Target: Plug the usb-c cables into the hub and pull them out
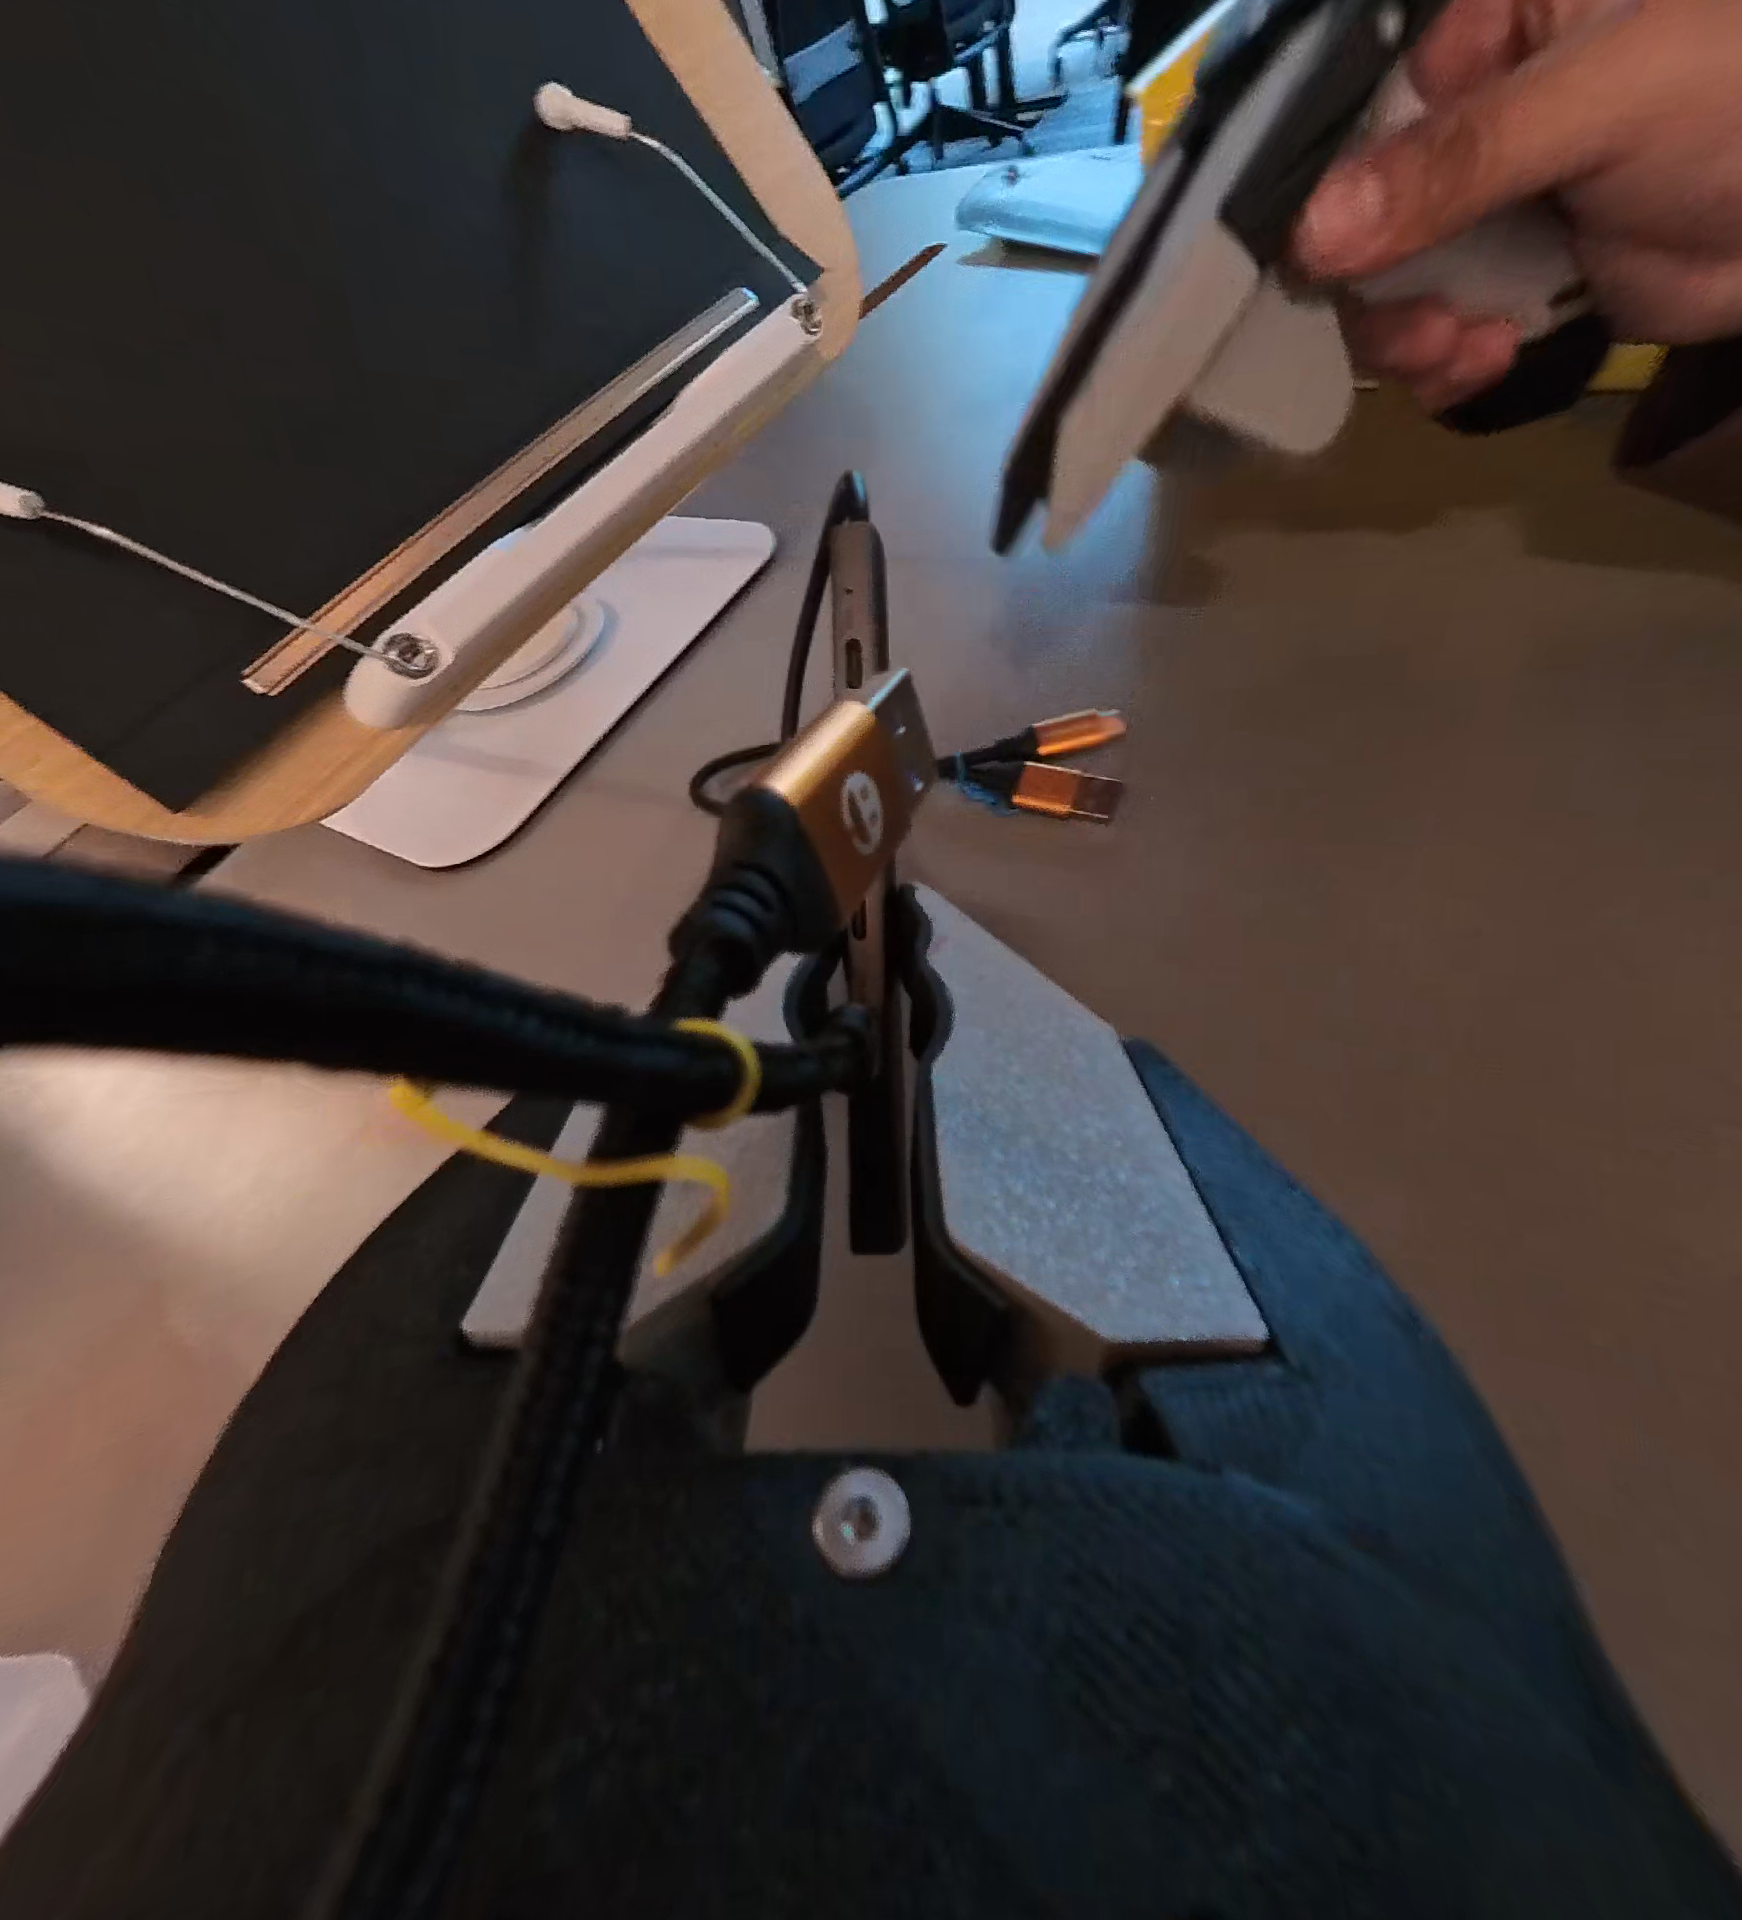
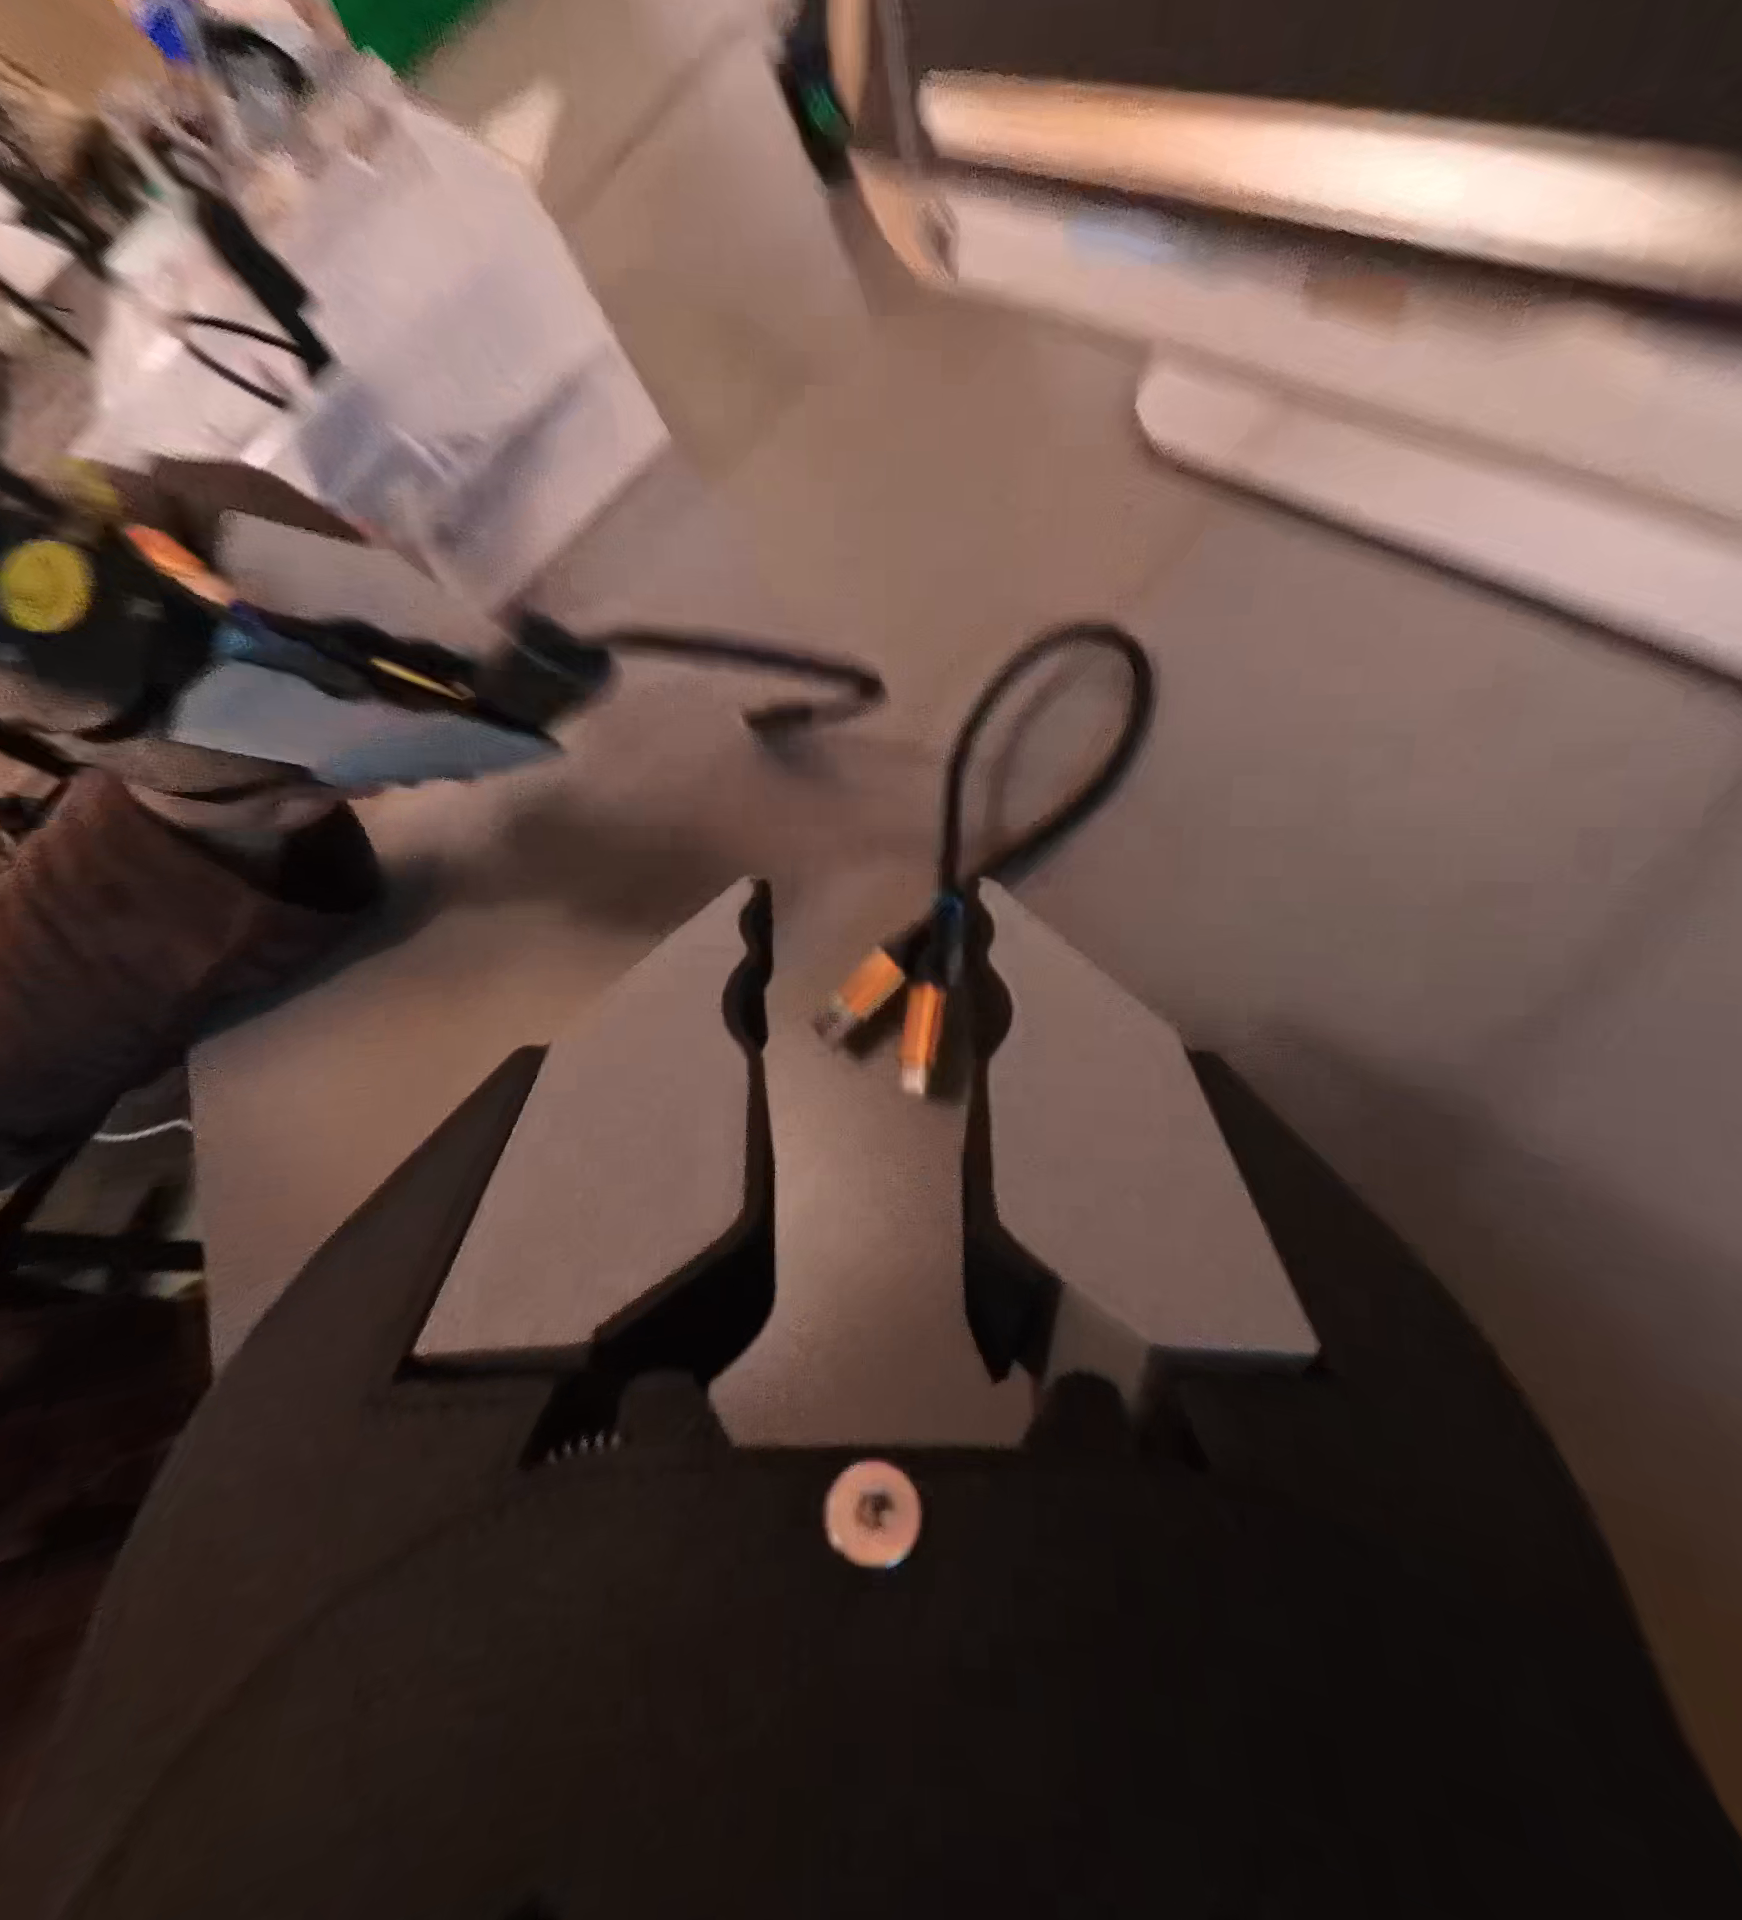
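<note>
My left gripper (image 1: 867,971) is shut on the slim grey hub (image 1: 862,623), which is held on edge and points away over the table. A black braided cable (image 1: 327,997) with a yellow tie meets the hub at the fingertips. Its gold connector (image 1: 846,795) sticks up free beside the hub. A short black cable with two orange plugs (image 1: 1054,769) lies on the table beyond. My right gripper (image 2: 867,935) is open and empty, just above that orange-plug cable (image 2: 898,997). The right gripper also shows in the left wrist view (image 1: 1106,416), held by a hand. The right wrist view is blurred.
A black panel with a wooden frame (image 1: 327,312) stands on a white base (image 1: 586,675) to the left of the hub; the base also shows in the right wrist view (image 2: 1469,499). The hub's own thin black cable (image 1: 799,644) loops on the brown table (image 1: 1366,935). Office chairs stand far behind. There is about 12 cm between the tips of the two grippers. My left tips are about 25 cm from the white base (image 1: 586,675), my right tips only 20 cm.
</note>
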A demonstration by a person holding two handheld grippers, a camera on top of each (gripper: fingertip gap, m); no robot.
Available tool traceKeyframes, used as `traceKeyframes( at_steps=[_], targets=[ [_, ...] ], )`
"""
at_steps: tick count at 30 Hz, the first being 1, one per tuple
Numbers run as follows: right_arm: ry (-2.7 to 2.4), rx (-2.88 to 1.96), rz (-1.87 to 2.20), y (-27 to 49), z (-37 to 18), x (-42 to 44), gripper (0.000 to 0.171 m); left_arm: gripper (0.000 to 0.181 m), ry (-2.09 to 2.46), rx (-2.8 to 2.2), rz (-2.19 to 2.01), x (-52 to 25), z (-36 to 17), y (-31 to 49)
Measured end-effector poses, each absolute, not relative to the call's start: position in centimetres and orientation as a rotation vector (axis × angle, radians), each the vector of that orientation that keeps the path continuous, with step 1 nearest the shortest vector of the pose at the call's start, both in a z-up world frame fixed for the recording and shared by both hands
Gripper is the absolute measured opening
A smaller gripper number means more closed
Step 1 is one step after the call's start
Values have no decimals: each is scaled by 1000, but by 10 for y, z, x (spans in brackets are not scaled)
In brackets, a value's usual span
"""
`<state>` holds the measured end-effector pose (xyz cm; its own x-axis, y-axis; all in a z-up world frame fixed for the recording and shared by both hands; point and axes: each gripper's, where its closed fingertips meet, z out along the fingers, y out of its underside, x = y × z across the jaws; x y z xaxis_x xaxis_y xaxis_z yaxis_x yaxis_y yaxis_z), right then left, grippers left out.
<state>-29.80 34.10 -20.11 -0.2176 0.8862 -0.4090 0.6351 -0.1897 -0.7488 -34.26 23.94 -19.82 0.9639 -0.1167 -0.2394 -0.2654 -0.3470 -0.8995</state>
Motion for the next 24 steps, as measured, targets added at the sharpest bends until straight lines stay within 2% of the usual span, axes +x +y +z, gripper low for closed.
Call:
traceKeyframes(
  at_steps=[4, 7, 10, 12, 16, 18, 19, 20, 21, 24],
  targets=[
    [-1870, -1304, 1603, 298, -144, -291, 44, 6, 372, -1962, -68, -314, -208, 236],
    [-2044, -1135, 1612, 261, -145, -281, 55, 6, 419, -1964, -194, -297, -211, 234],
    [-2204, -1081, 1422, 243, -172, -282, 48, 7, 474, -1949, -234, -286, -209, 231],
    [-2223, -1060, 1261, 246, -187, -288, 16, 7, 489, -1957, -234, -286, -209, 228],
    [-2257, -1034, 1288, 241, -189, -284, 16, 7, 484, -1946, -282, -285, -206, 225],
    [-2289, -1024, 1300, 236, -193, -282, 32, 8, 513, -1905, -325, -276, -199, 223],
    [-2325, -1005, 1298, 232, -197, -280, 32, 8, 532, -1885, -360, -271, -196, 221],
    [-2367, -967, 1299, 225, -200, -276, 13, 7, 537, -1879, -373, -268, -195, 220],
    [-2396, -929, 1283, 221, -202, -273, 8, 8, 531, -1892, -360, -270, -197, 221],
    [-2373, -886, 1239, 223, -200, -276, 7, 9, 494, -1900, -357, -275, -196, 223]
  ],
)
